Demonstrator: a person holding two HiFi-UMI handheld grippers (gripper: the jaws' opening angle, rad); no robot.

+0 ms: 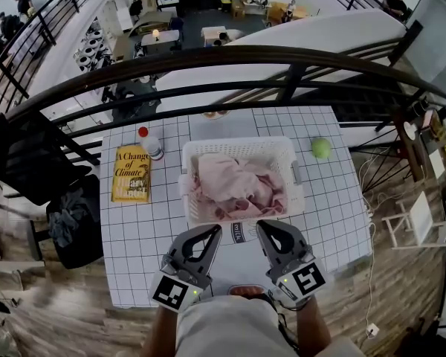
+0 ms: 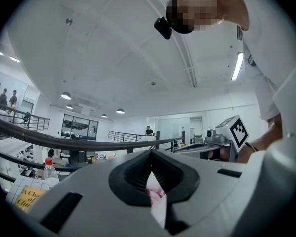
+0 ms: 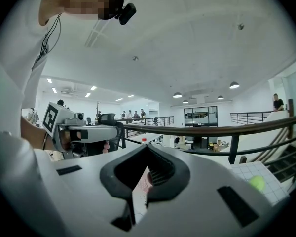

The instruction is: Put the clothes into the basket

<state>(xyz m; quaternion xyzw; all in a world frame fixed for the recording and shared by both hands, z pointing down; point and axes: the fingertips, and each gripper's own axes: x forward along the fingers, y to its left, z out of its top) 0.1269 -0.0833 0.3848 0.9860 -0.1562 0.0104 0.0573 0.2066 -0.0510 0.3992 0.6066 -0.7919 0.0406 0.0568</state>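
My left claw (image 1: 208, 233) and right claw (image 1: 268, 231) are held side by side in front of me, near each other but not touching, both pointing forward and about level. Each has its jaws closed tip to tip with nothing pinched between them. The marker cubes (image 1: 172, 292) face up, and my bare forearms (image 1: 313, 333) run back toward my body.

One white basket (image 1: 238, 144) and one grid-patterned table (image 1: 334, 199) are shown. One heap of pink clothes (image 1: 234, 184) is counted; the number of separate garments in it cannot be told. One yellow book (image 1: 131, 173), one red-capped bottle (image 1: 151, 144) and one green ball (image 1: 321, 148) are counted. Two grippers are shown: one left gripper (image 1: 212, 230) and one right gripper (image 1: 262, 229).
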